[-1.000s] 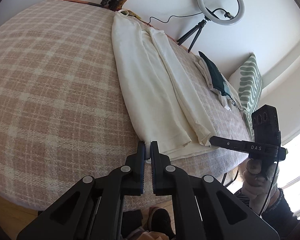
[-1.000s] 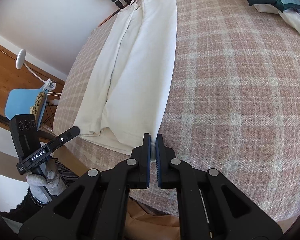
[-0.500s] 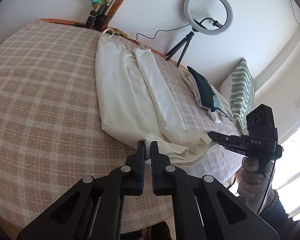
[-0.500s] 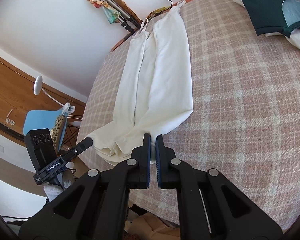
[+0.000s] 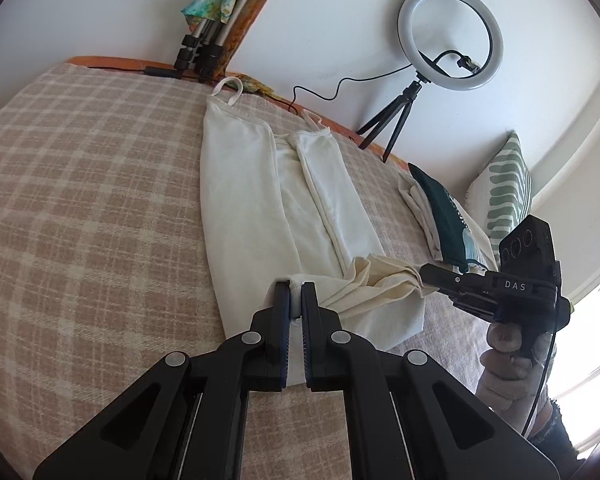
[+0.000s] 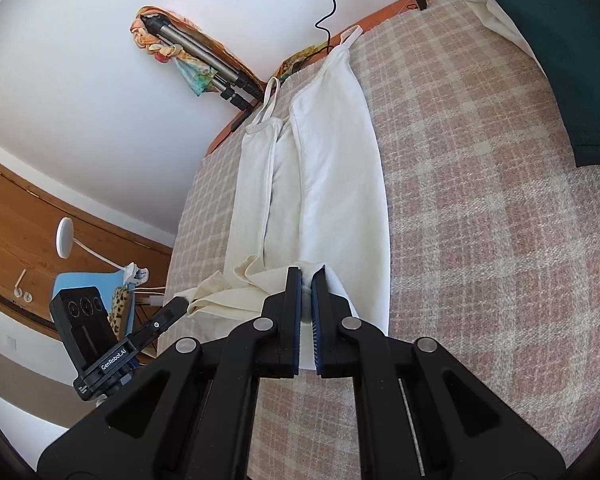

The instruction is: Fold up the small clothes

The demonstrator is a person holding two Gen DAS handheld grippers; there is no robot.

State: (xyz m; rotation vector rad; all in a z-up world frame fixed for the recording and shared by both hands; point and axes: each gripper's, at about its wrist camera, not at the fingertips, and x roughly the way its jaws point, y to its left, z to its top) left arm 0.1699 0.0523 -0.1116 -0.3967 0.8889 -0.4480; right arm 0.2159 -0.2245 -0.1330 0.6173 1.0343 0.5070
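Top (image 5: 260, 216) is folding: both grippers (image 5: 296, 300) (image 6: 307, 292) are pinching its hem; carrying it level toward the straps (image 5: 228, 90) seems best.

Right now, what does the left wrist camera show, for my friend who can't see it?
The black left gripper has its jaws shut on the near hem of a long cream strappy garment, lifted off a pink-and-cream checked blanket. The black right gripper, in a gloved hand, pinches the hem's other corner. A white ring light stands behind.
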